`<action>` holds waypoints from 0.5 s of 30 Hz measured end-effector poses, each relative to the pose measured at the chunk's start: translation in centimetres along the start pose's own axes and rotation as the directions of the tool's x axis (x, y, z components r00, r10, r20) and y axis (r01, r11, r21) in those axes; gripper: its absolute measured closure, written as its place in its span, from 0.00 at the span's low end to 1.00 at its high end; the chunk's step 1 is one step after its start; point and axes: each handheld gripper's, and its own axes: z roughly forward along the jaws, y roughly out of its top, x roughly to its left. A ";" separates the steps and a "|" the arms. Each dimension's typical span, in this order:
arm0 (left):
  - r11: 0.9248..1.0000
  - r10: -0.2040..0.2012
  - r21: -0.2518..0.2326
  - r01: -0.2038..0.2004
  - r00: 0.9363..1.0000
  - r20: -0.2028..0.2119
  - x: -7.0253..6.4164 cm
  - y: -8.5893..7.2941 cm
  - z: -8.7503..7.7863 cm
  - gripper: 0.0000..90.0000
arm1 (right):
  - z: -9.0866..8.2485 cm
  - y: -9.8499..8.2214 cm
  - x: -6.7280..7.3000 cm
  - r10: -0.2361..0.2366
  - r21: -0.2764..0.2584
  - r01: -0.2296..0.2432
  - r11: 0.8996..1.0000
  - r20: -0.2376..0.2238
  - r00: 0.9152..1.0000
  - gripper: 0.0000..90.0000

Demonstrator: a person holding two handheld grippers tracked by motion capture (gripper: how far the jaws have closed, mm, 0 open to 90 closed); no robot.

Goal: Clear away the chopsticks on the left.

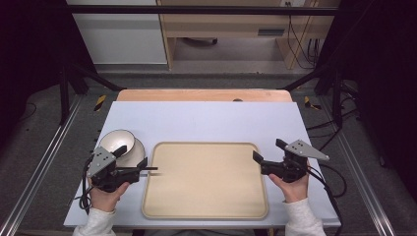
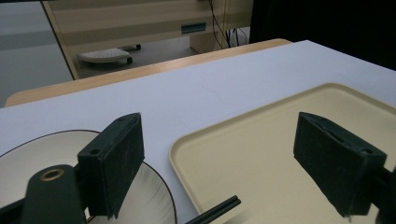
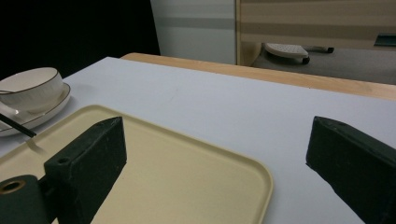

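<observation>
Bowl point(image 1: 118, 141) on plate point(image 1: 138, 150), left-centre of frame, just above left gripper point(image 1: 147, 169), jaws wide, empty. Black chopsticks point(image 1: 147, 168) point right toward tray point(image 1: 205, 212). Right gripper point(image 1: 256, 160) wide, empty, far right.

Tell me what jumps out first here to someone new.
The big beige tray lies bare at the middle of the white table. At its left edge a white bowl sits on a plate, with thin black sticks reaching over the tray's rim. The left gripper and right gripper flank the tray, both open.
</observation>
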 end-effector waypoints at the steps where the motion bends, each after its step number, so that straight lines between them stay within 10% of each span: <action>1: 1.000 0.001 0.000 -0.001 1.000 0.003 0.0 0.0 -0.1 0.18 | 0.0 0.0 0.0 -0.002 0.000 0.002 1.000 0.002 1.000 0.06; 15: 0.999 0.016 0.044 -0.017 1.000 0.023 1.0 -1.2 -1.5 0.19 | 0.2 -0.1 0.1 0.000 0.014 0.001 1.000 -0.006 1.000 0.06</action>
